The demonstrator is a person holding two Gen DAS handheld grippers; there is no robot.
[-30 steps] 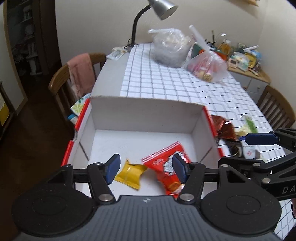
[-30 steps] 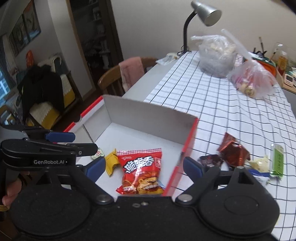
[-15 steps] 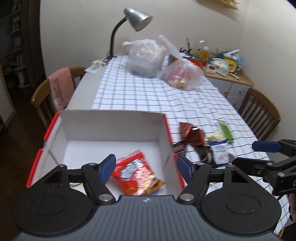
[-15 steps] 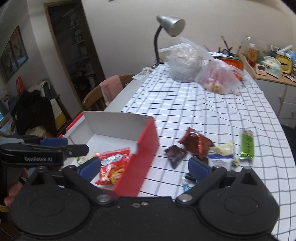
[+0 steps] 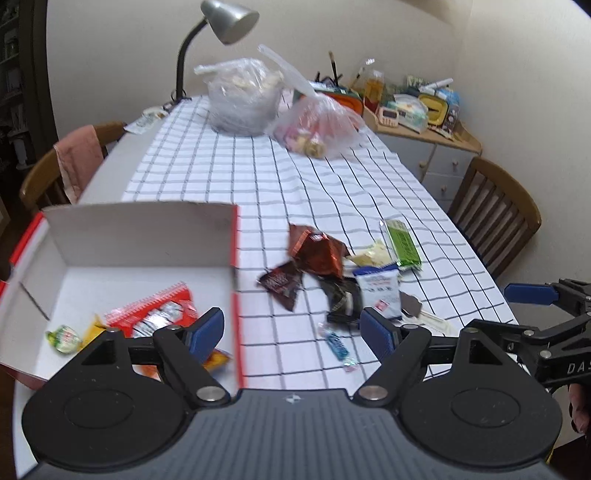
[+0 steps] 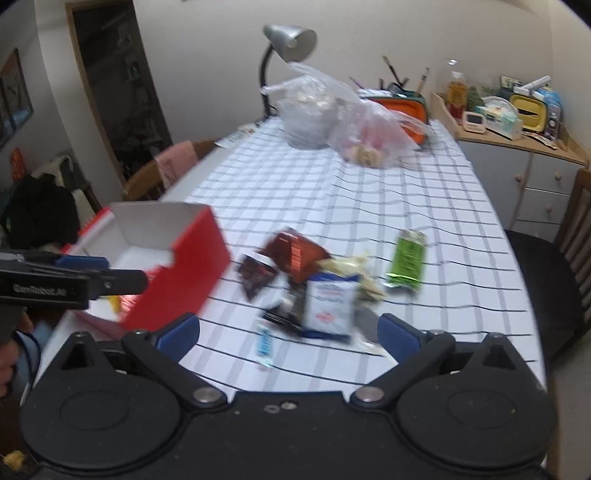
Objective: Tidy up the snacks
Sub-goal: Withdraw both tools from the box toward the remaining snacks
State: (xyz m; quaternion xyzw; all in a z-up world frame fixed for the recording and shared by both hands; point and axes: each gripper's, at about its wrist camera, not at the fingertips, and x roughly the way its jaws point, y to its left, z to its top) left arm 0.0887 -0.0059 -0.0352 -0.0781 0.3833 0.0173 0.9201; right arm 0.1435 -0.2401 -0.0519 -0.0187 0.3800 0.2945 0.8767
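A red-sided cardboard box (image 5: 140, 232) with a white inside stands at the near left of the checked table. In it lie a red snack bag (image 5: 155, 314), a yellow packet and a small green candy (image 5: 62, 336). Right of the box lies a heap of loose snacks: a copper-red bag (image 5: 317, 251), a dark wrapper (image 5: 282, 282), a blue-and-white packet (image 5: 378, 291), a green bar (image 5: 402, 245), a small blue candy (image 5: 336, 341). My left gripper (image 5: 291, 330) hangs over the box's right wall, jaws opening, nothing between them. My right gripper (image 6: 288, 332) stands wide open just short of the blue-and-white packet (image 6: 328, 306).
Two clear plastic bags (image 5: 243, 98) and a desk lamp (image 5: 221, 18) stand at the table's far end. Wooden chairs flank the table, one draped with a pink cloth (image 5: 79, 155), one at the right (image 5: 495, 210). A cluttered sideboard (image 5: 417, 110) sits at the back right.
Both grippers have swung right, from over the box toward the heap of loose snacks. Both sets of jaws stand wider than before.
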